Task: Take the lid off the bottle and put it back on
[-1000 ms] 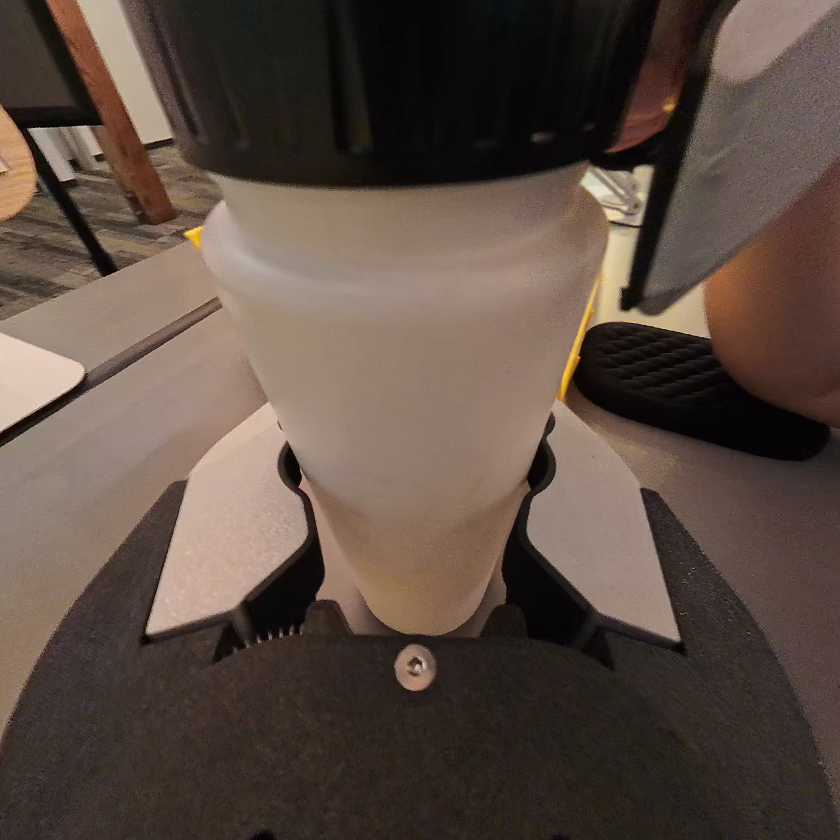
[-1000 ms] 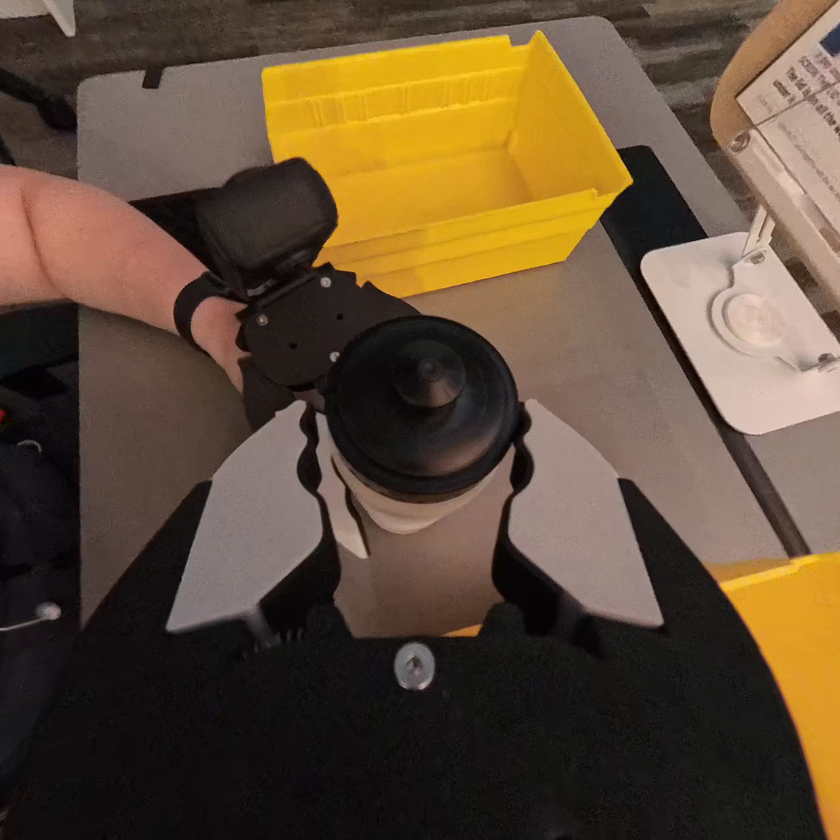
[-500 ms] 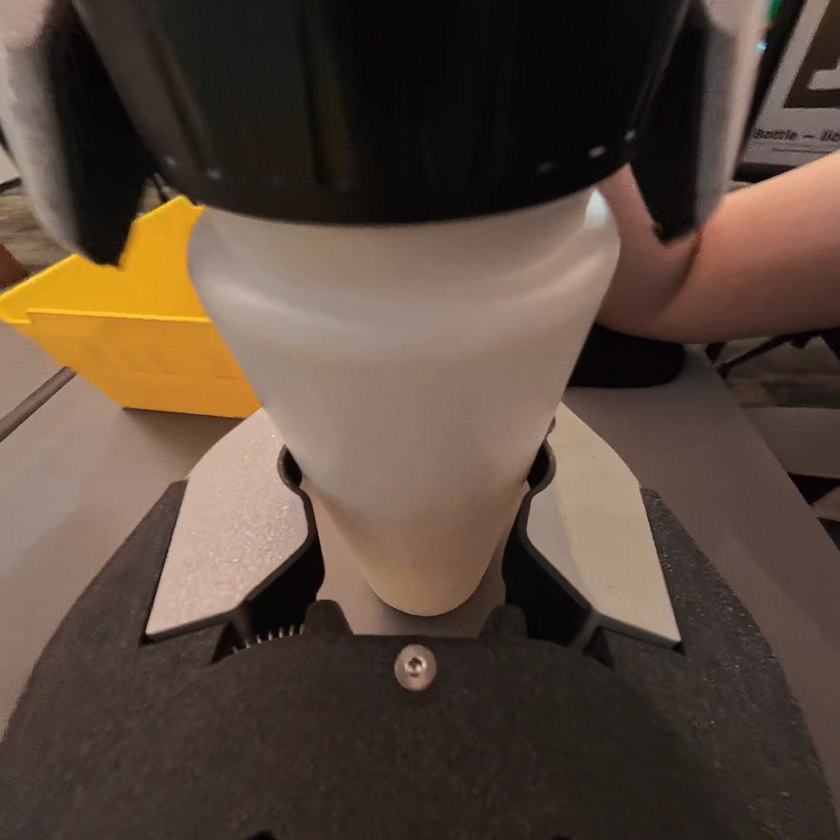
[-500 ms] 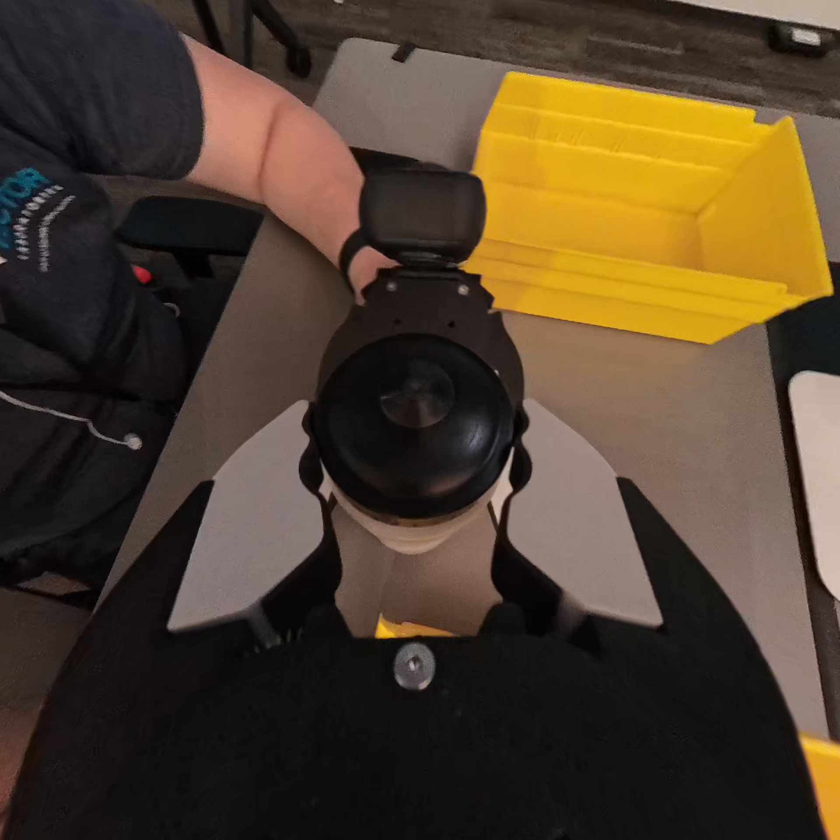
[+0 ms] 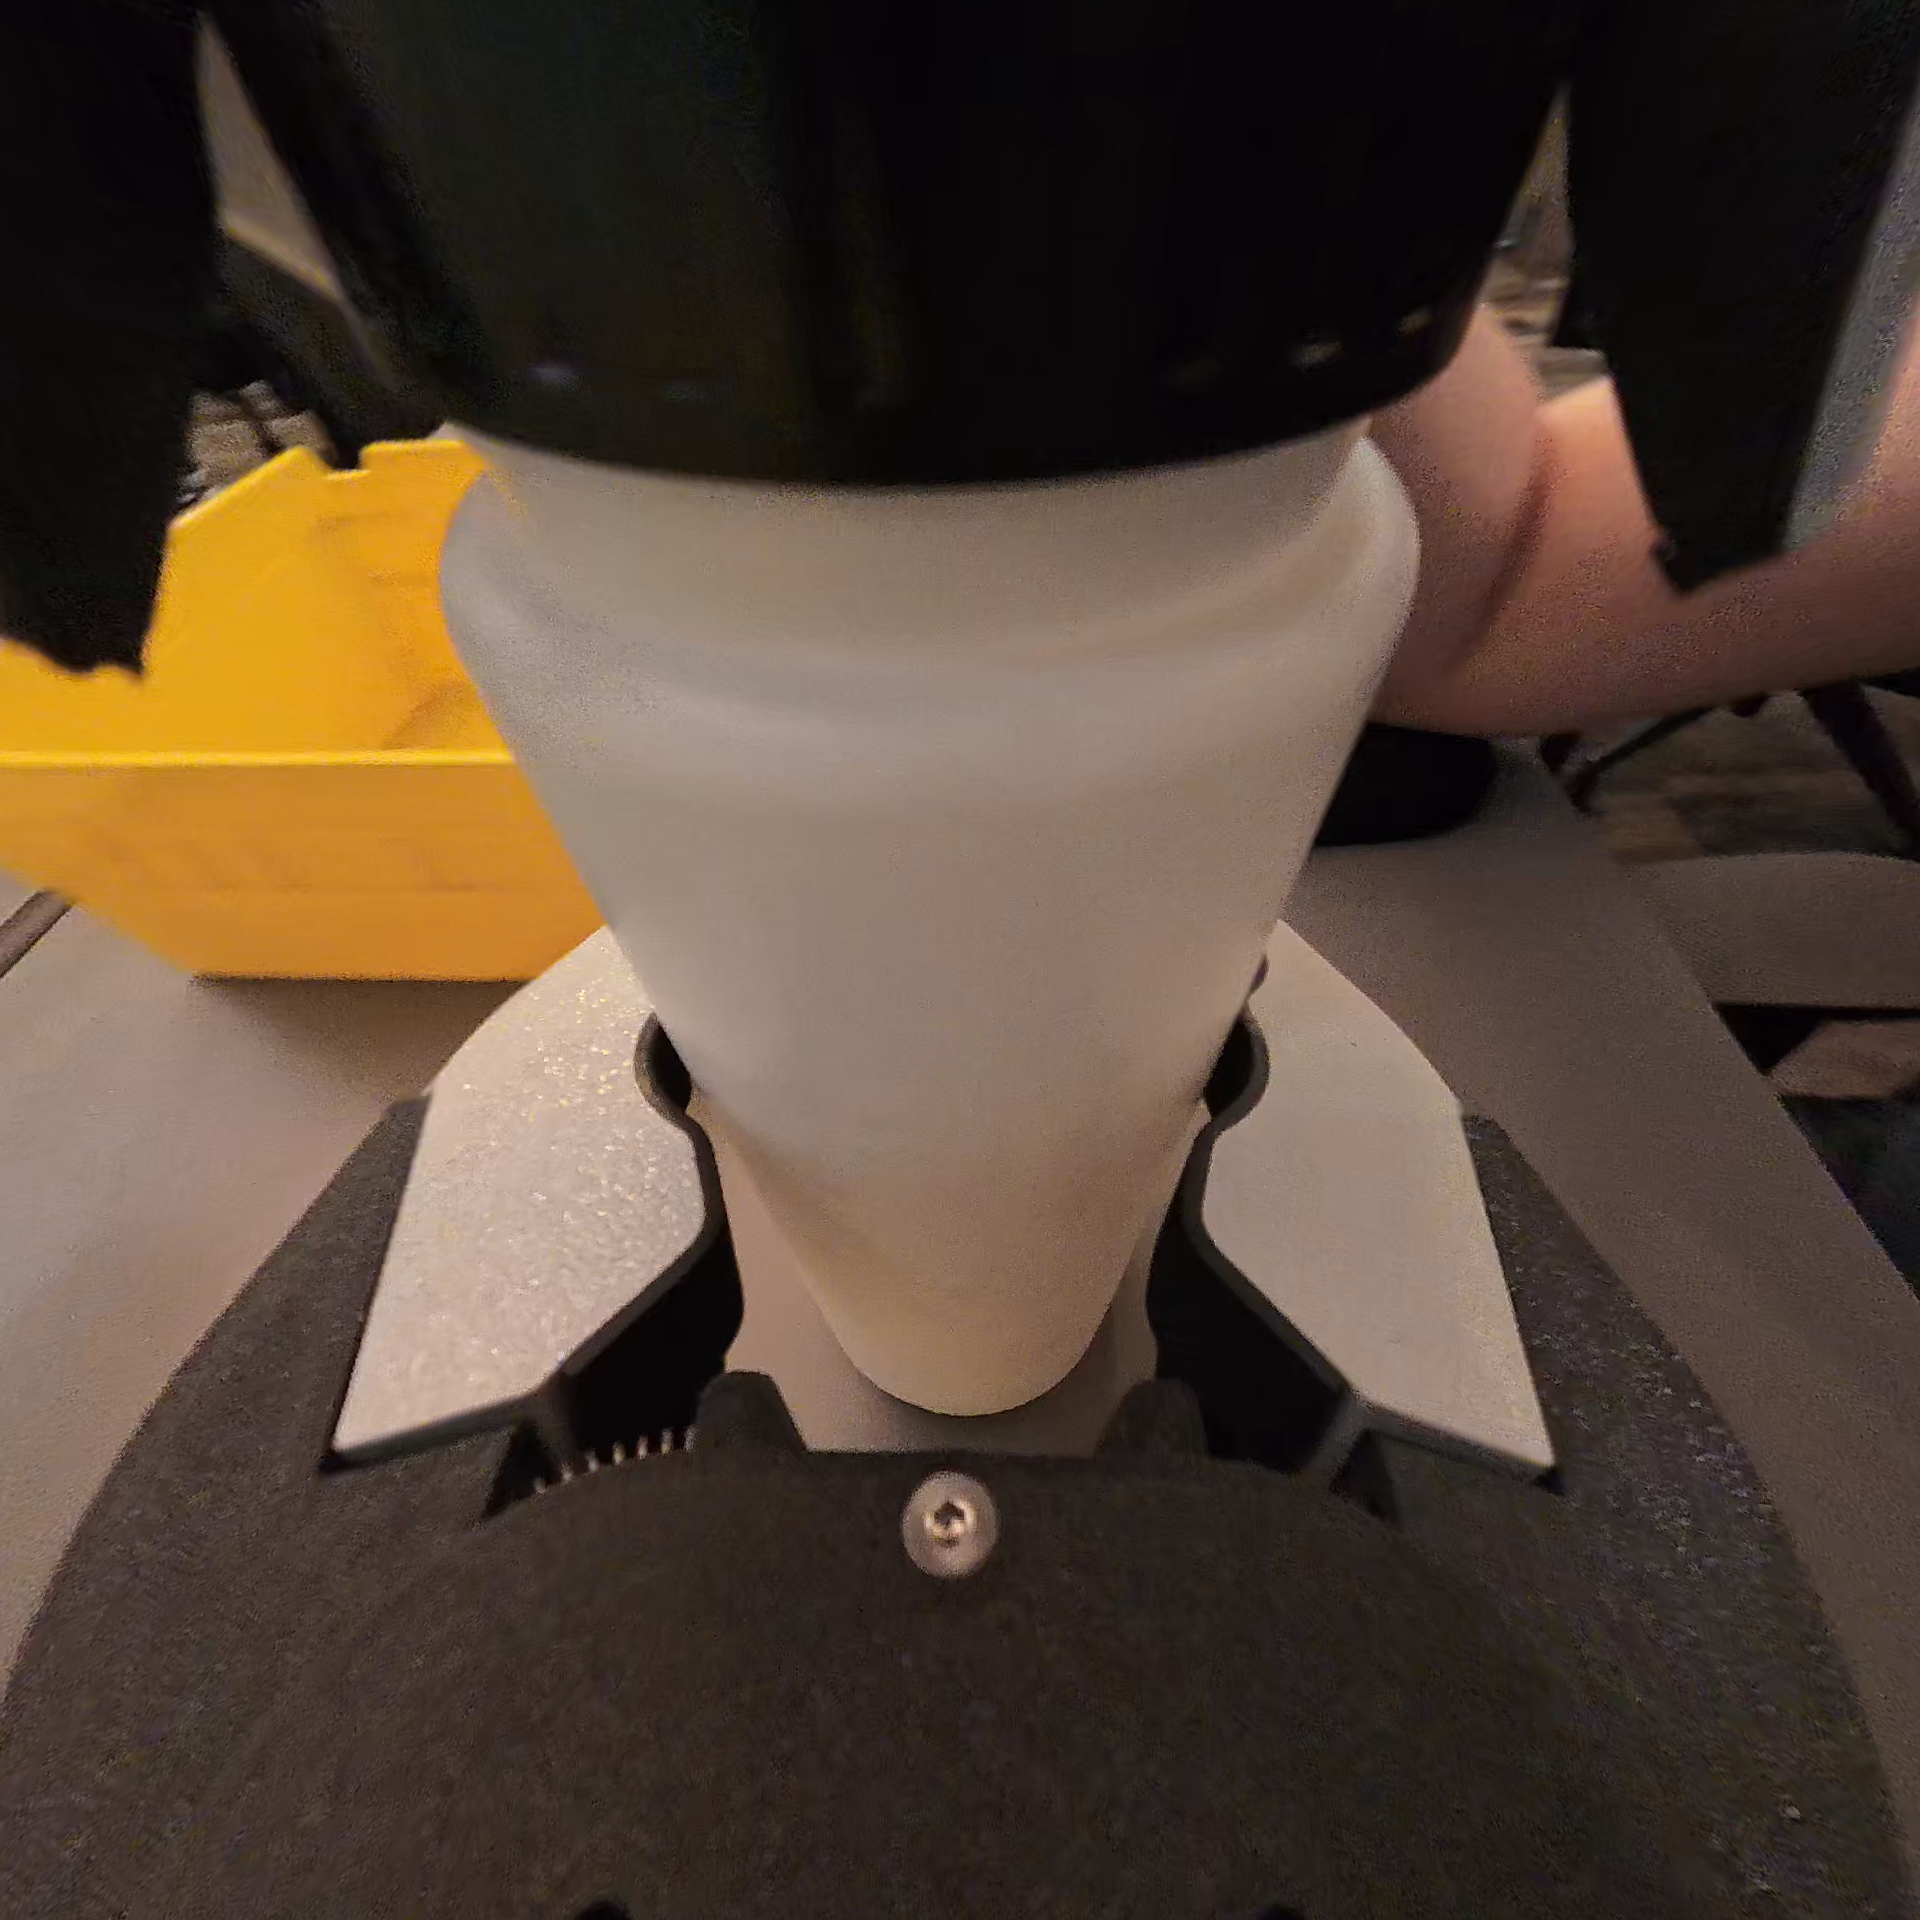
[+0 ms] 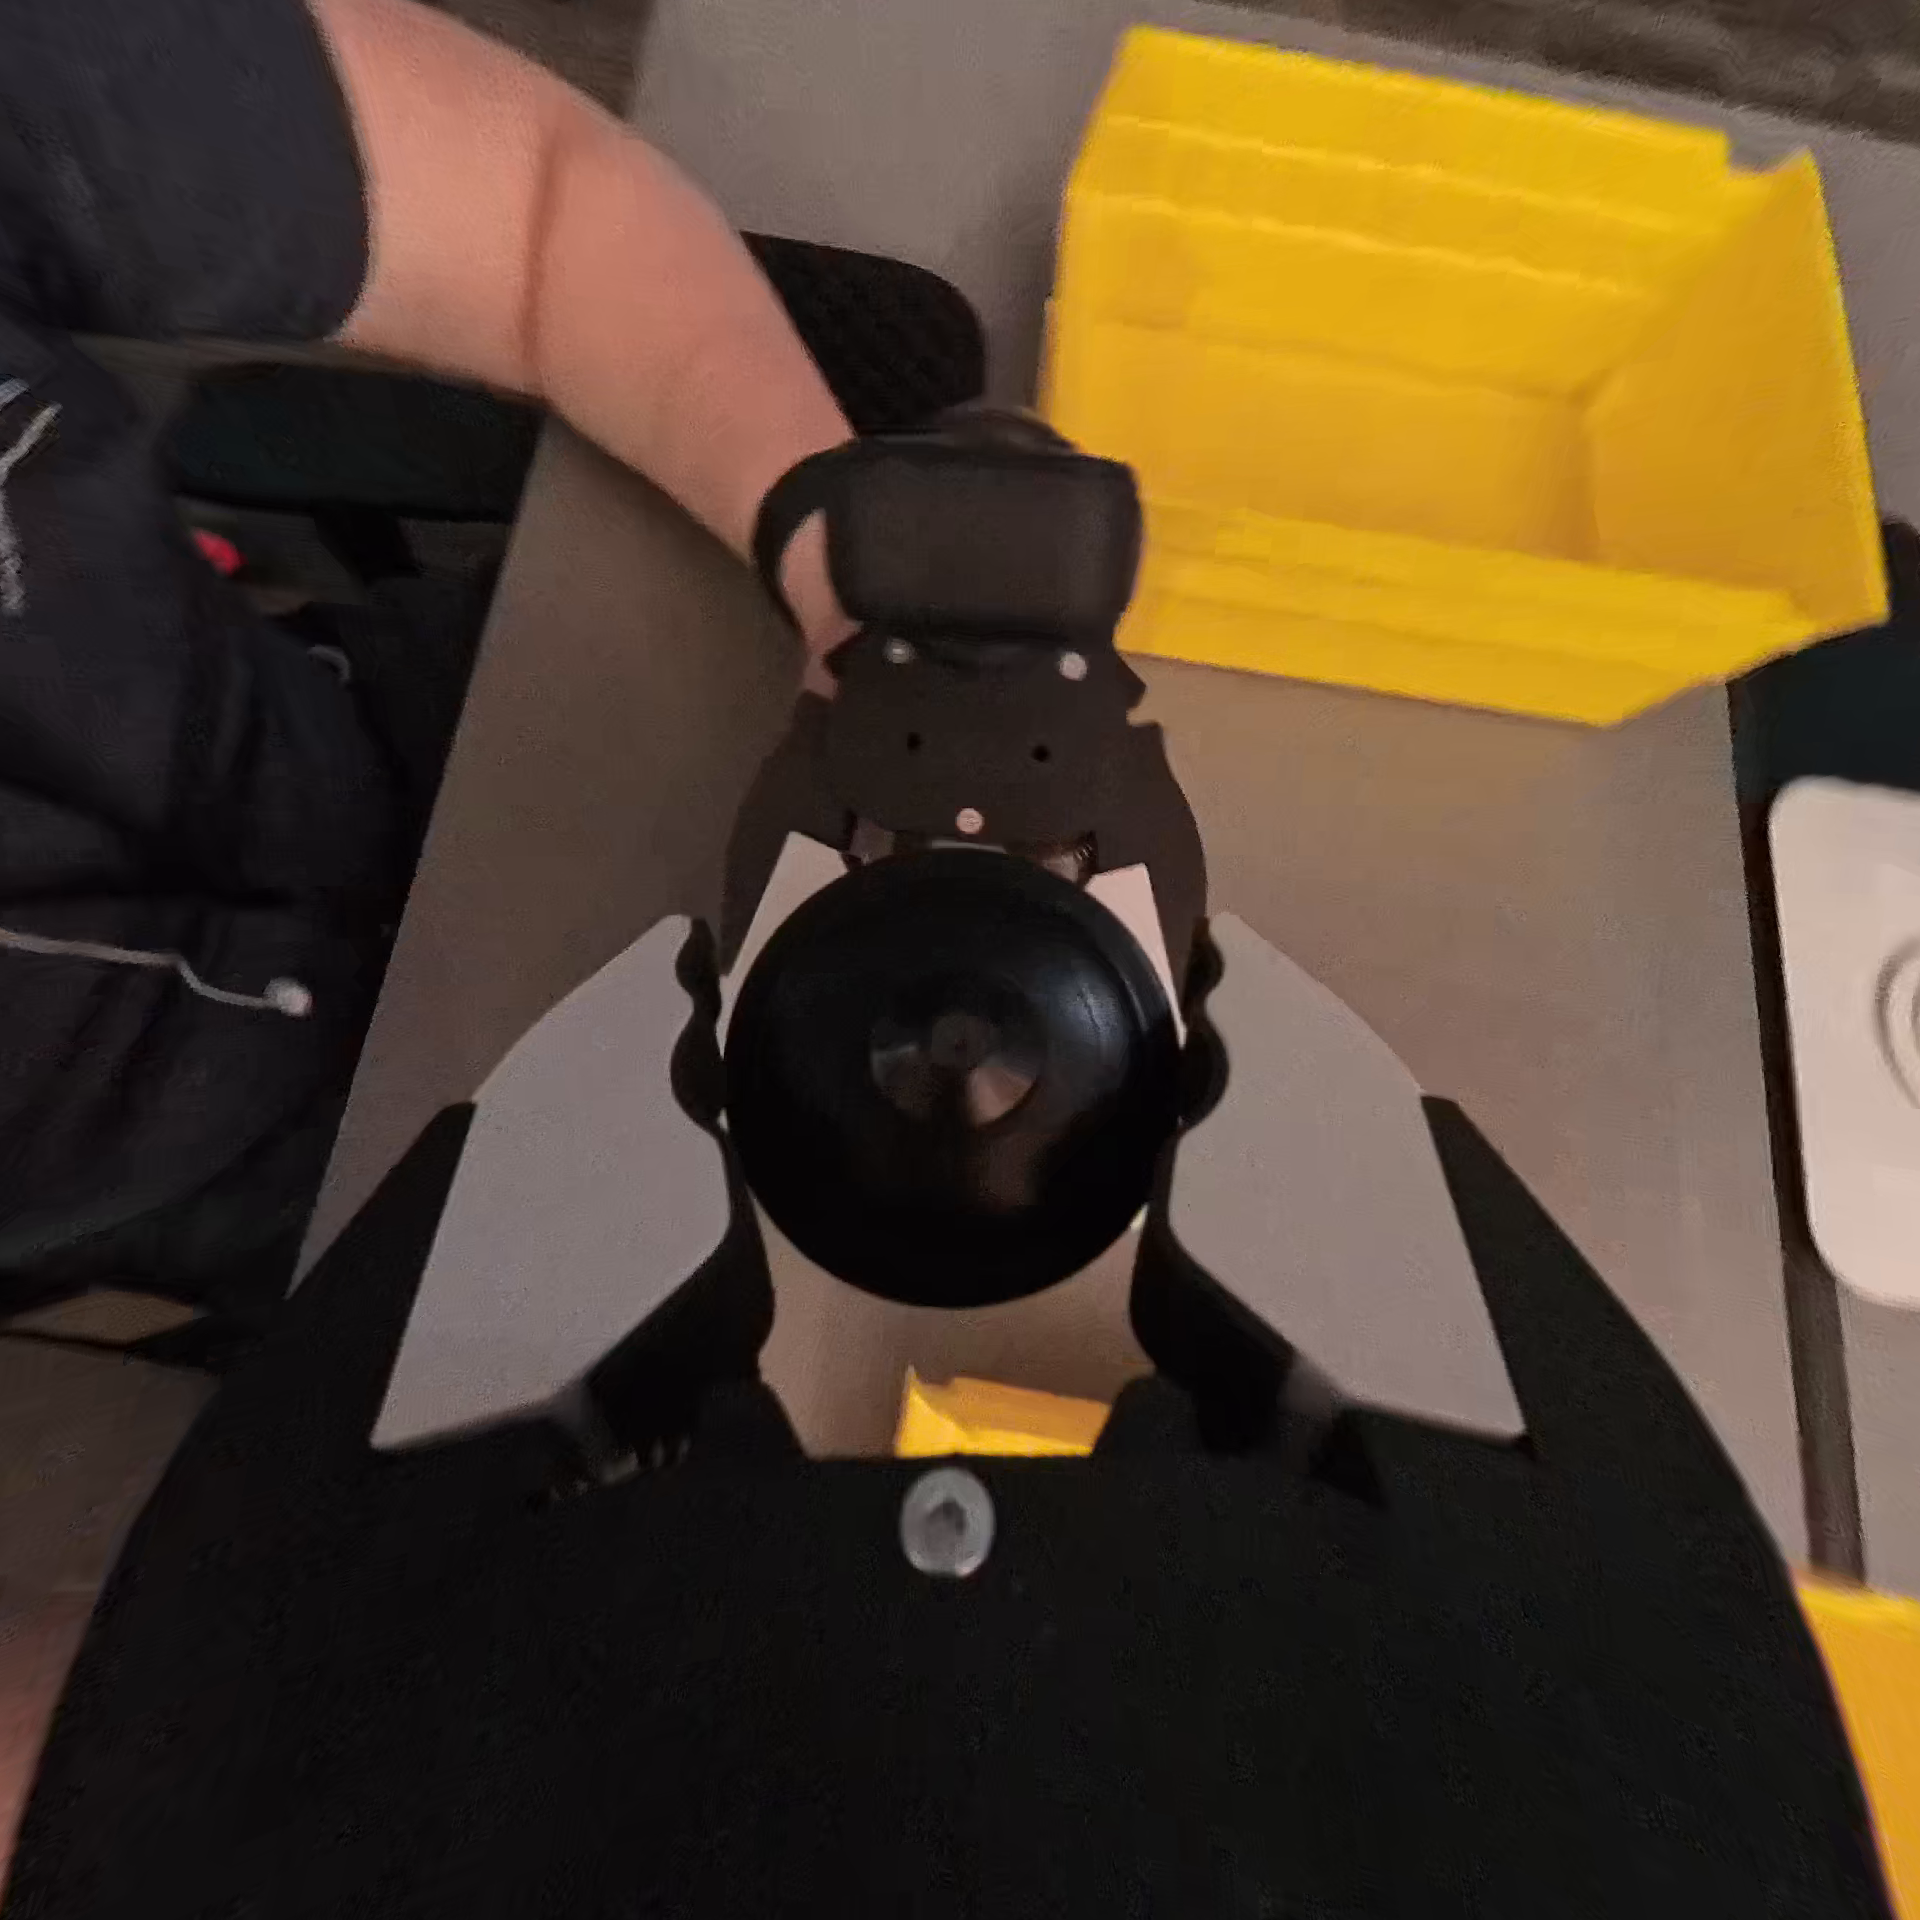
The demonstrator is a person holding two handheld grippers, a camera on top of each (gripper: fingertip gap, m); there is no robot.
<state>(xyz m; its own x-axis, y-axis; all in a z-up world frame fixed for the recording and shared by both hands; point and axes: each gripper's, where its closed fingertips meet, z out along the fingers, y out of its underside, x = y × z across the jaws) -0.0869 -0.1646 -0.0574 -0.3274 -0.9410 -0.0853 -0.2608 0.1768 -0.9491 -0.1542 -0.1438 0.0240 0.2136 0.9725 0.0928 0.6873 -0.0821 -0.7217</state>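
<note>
Frosted white bottle (image 5: 935, 831) — black lid (image 6: 951, 1101) on — yellow bin (image 6: 1455, 436) empty.

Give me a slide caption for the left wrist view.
Left gripper clamps the white bottle; black lid on top.

The bottle (image 5: 925, 914) is showing frosted, matt white plastic; its lid (image 6: 951, 1091) is gleaming as glossy black plastic. The bin (image 6: 1714, 436) is looking like smooth yellow plastic, and the table (image 6: 1455, 831) is appearing matt grey.
</note>
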